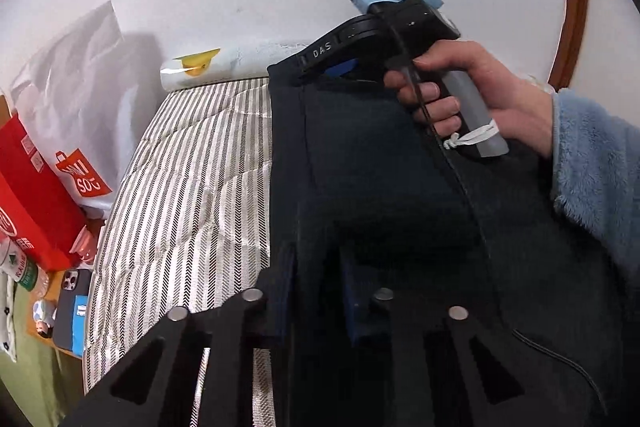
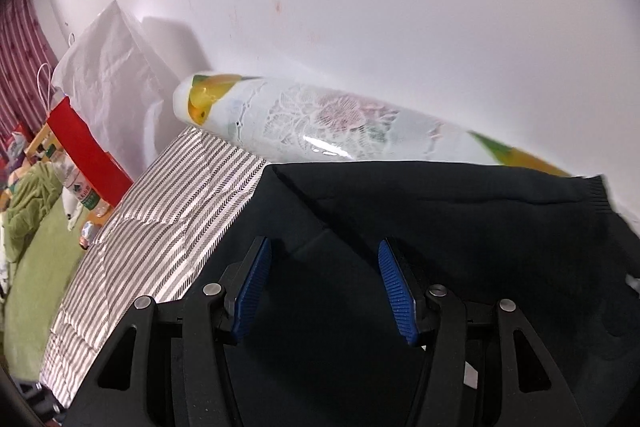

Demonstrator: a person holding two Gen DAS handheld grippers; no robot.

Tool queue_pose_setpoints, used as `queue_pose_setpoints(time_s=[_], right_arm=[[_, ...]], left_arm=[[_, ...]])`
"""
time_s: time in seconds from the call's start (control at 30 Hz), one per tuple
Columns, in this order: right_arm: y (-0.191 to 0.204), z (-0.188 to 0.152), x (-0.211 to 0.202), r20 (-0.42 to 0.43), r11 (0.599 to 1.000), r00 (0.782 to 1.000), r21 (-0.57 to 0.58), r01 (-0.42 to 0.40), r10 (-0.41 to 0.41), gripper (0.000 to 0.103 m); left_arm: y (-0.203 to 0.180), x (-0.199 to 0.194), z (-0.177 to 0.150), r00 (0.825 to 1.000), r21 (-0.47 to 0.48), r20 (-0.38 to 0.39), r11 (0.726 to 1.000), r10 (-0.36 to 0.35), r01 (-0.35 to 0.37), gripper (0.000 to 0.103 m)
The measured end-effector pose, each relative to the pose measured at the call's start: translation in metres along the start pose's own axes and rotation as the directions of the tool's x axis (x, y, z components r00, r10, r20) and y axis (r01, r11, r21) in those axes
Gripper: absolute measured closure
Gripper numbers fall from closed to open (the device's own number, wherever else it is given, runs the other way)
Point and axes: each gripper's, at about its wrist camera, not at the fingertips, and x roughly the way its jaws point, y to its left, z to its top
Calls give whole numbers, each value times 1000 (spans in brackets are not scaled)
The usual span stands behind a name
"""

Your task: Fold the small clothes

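A dark navy garment [image 1: 380, 187] lies spread on the striped bed cover [image 1: 192, 187]. In the left wrist view my left gripper [image 1: 318, 287] sits at the garment's near left edge, its blue pads closed on a fold of the dark cloth. A hand in a fluffy blue sleeve holds my right gripper [image 1: 320, 75] at the garment's far edge. In the right wrist view that gripper [image 2: 324, 283] is open above the dark garment [image 2: 440, 211], its blue pads [image 2: 252, 287] wide apart, and cloth lies under them without being pinched.
A rolled floral sheet in plastic [image 2: 320, 123] lies along the white wall behind the garment. Left of the bed stand a white paper bag [image 1: 76, 75] and a red box [image 1: 36, 195], with a phone [image 1: 70, 311] and bottles below them.
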Motion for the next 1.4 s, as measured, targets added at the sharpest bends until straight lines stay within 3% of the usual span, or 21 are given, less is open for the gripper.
queue_pose_setpoints(time_s=[0.03, 0.17, 0.27, 0.4, 0.57, 0.73, 0.8, 0.9, 1.0, 1.07, 1.13, 1.27, 1.4], right_arm=[[1, 0, 3, 1, 1000, 1000, -6, -21, 21, 77], [14, 5, -4, 45, 999, 999, -41, -28, 29, 89], [25, 14, -11, 83, 997, 995, -56, -45, 49, 90], [42, 26, -2, 92, 996, 994, -70, -48, 55, 90], [55, 25, 31, 52, 997, 999, -75, 1, 3, 90], [59, 26, 31, 58, 995, 998, -90, 40, -35, 87], [53, 25, 22, 63, 998, 998, -57, 16, -13, 79], [36, 18, -14, 92, 999, 996, 29, -14, 11, 73], [21, 4, -65, 136, 999, 990, 46, 24, -30, 69], [11, -14, -107, 172, 996, 982, 61, 63, -73, 66], [-1, -38, -152, 206, 991, 971, 79, 107, -121, 57], [-40, -103, -241, 233, 960, 936, 157, 232, -264, 52], [-94, -180, -319, 181, 887, 881, 244, 391, -438, 51]], left_arm=[[2, 0, 0, 1000, -8, -1, 1000, 2, -2, 89], [16, -8, 0, 1000, -76, 27, 997, 10, -8, 91], [29, -12, -1, 998, -125, 26, 991, 57, -54, 91], [44, -5, -6, 995, -183, -39, 978, 96, -101, 94], [46, -2, -7, 994, -193, -63, 976, 93, -104, 94], [47, -3, -8, 993, -196, -66, 975, 97, -108, 93], [50, -3, -7, 994, -211, -66, 973, 85, -97, 93], [51, -7, -5, 996, -224, -49, 971, 70, -79, 91], [50, -14, -4, 998, -236, -27, 970, 57, -62, 74], [46, -23, -2, 998, -230, 5, 971, 62, -59, 55], [41, -34, 1, 997, -215, 49, 975, 67, -55, 46], [26, -54, 10, 995, -200, 77, 979, 56, -40, 45], [2, -83, 17, 994, -194, 108, 981, -5, 26, 42]])
